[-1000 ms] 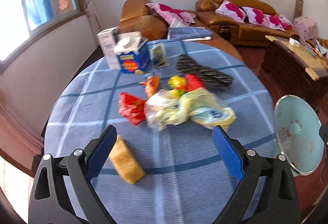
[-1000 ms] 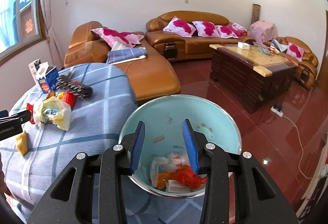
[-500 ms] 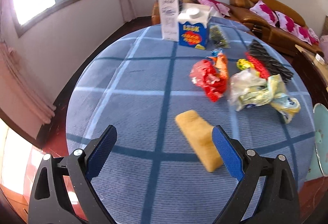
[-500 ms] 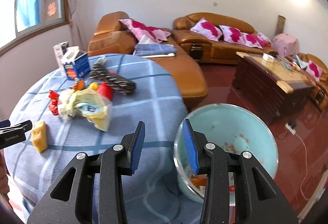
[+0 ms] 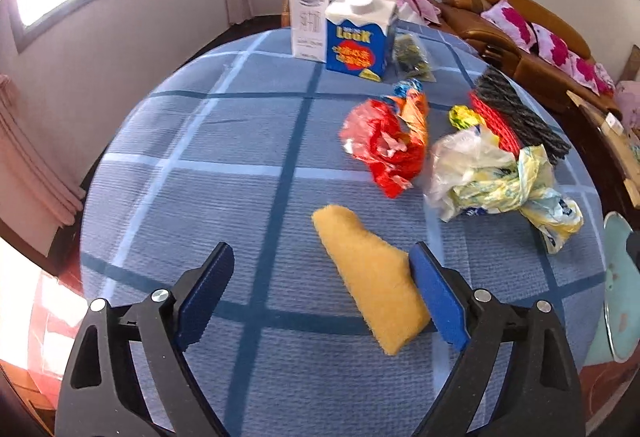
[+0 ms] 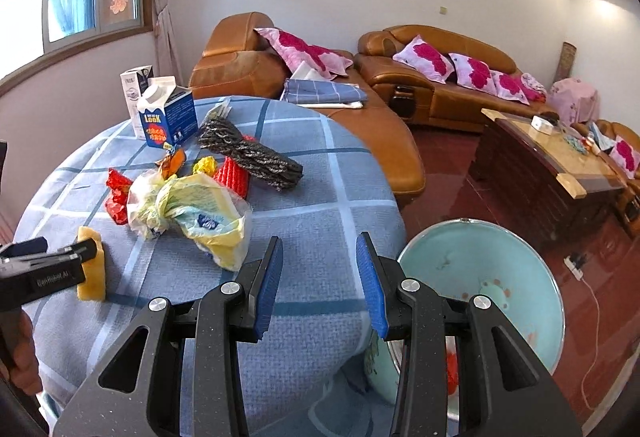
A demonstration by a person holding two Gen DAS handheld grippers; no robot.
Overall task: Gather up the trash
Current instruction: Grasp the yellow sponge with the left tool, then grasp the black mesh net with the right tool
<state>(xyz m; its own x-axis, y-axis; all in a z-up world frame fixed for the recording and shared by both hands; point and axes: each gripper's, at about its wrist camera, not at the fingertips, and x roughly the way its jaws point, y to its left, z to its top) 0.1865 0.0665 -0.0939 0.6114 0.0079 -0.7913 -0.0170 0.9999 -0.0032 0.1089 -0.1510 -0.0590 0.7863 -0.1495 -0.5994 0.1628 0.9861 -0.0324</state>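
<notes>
A yellow sponge lies on the blue checked round table. My left gripper straddles it with its jaws closing; the right pad is against the sponge's edge and the left pad is far off. A red wrapper, an orange wrapper and a knotted yellow-and-clear plastic bag lie farther back. My right gripper hangs partly open over the table's near edge with nothing between its fingers. The pale green bin stands on the floor to its right.
A blue milk carton and a white box stand at the table's far side. Black netting and a red net lie by the bag. Brown sofas and a wooden coffee table stand beyond.
My left gripper has come down around the sponge, which now lies between its jaws, and these have narrowed a little. My right gripper has swung from above the bin to over the table's edge.
</notes>
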